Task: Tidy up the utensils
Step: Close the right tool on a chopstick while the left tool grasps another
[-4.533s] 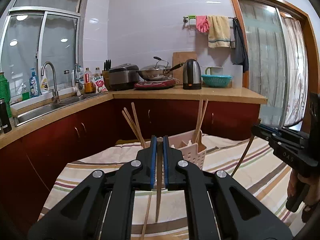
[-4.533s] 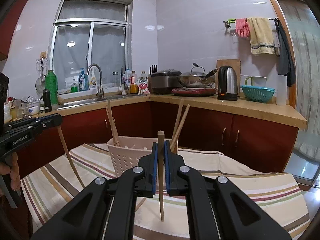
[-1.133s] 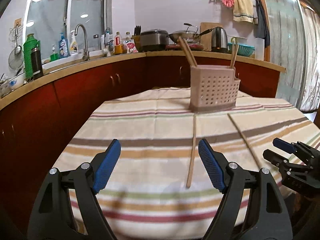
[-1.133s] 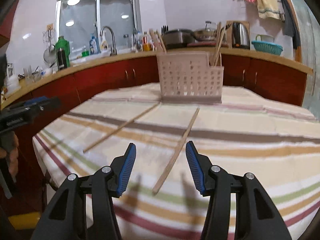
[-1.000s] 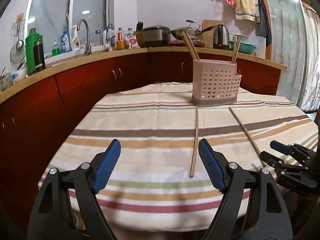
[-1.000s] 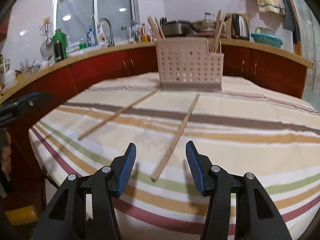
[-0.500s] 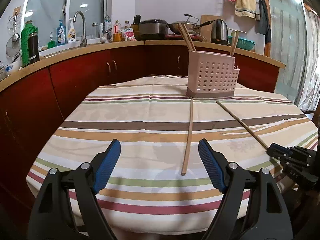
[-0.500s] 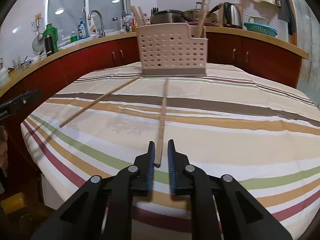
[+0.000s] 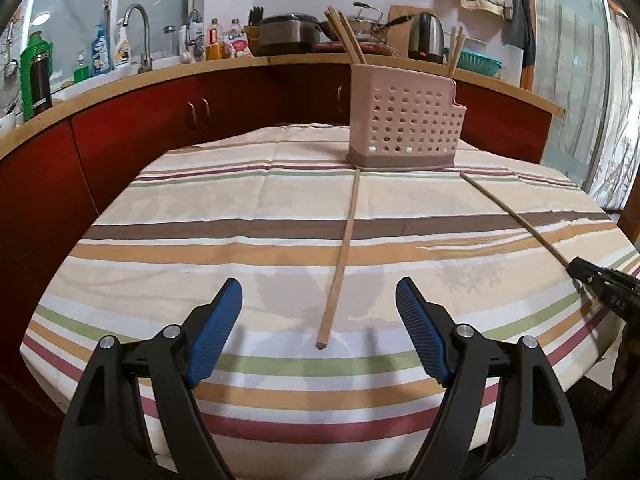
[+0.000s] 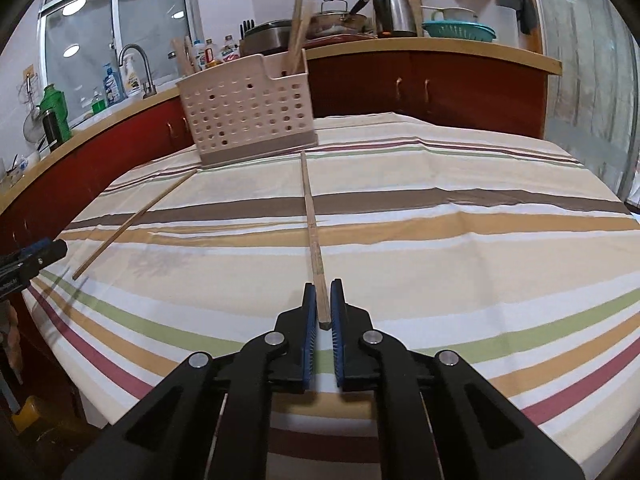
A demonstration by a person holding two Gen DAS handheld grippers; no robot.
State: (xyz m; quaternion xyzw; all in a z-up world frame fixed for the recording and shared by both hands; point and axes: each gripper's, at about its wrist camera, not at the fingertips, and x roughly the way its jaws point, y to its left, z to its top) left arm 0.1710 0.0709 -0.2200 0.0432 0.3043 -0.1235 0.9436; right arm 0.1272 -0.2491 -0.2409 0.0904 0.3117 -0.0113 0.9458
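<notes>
**Pinching one chopstick while another lies between wide jaws**

Clamping the near end of a chopstick (image 10: 313, 236), the right gripper (image 10: 324, 304) has its blue ribbed pads drawn in narrow against the wood; its jaws have just been closing on it. The stick is pale, slim and square-cut at the end, and it runs flat along the cloth straight away from the gripper to the foot of the basket (image 10: 248, 116).

The basket is a pinkish-beige plastic box with rows of round holes and a darker base band. It stands upright at the far side of the bench (image 9: 224, 248), which is covered by a cloth striped in brown, tan, green, maroon and cream. More chopsticks (image 9: 347, 44) lean out of the basket's top.

A second chopstick (image 9: 340, 264), of the same pale wood, lies on the cloth from the basket's near left corner toward the left gripper (image 9: 319, 312). That gripper stands wide, its pads well apart on either side of the stick's near end and touching nothing.

Behind the basket runs a dark red kitchen cabinet (image 9: 240, 104) with a wooden top.
</notes>
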